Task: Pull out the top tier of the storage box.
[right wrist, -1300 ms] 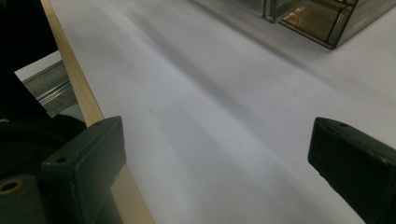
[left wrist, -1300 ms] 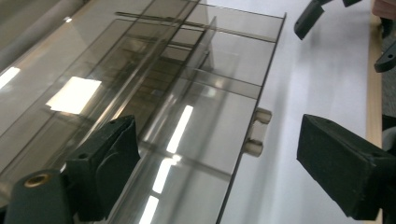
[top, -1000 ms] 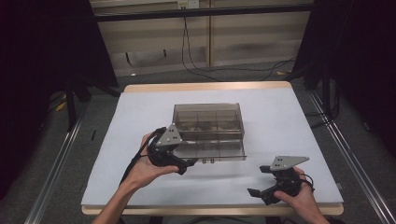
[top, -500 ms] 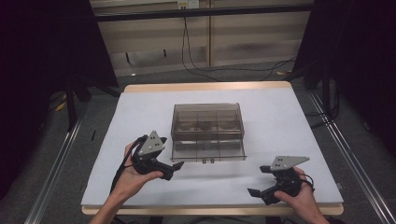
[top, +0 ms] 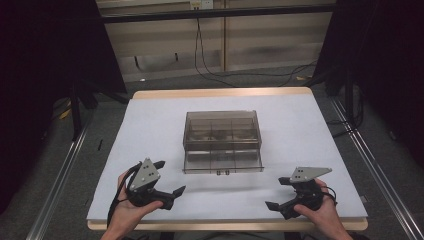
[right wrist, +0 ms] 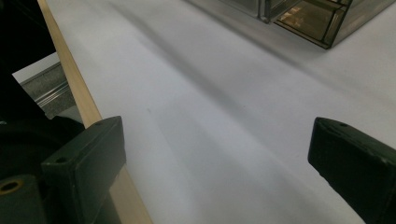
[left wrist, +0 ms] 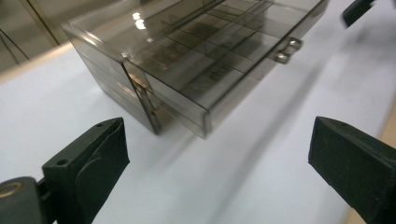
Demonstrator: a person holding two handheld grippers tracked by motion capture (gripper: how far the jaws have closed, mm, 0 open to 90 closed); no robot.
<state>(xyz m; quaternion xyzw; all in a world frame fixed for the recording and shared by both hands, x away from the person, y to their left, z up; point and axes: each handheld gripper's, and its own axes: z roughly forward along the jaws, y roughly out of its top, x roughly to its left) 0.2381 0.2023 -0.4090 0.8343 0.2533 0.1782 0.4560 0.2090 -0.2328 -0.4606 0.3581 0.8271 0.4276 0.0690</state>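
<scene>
The smoky clear drawer box [top: 221,140] sat mid-counter [top: 150,125], ahead of both hand-held grippers and between them, its lower drawer [top: 222,162] pulled partly out with a small metal handle [left wrist: 286,49] facing the person. The left hand-held gripper [top: 167,177] rested low, jaws spread wide and empty; the right hand-held gripper [top: 280,192] likewise stood agape near the counter's front edge. Judging by this, any next reach should approach the handle squarely, steadying the box's side so it would not slide.
</scene>
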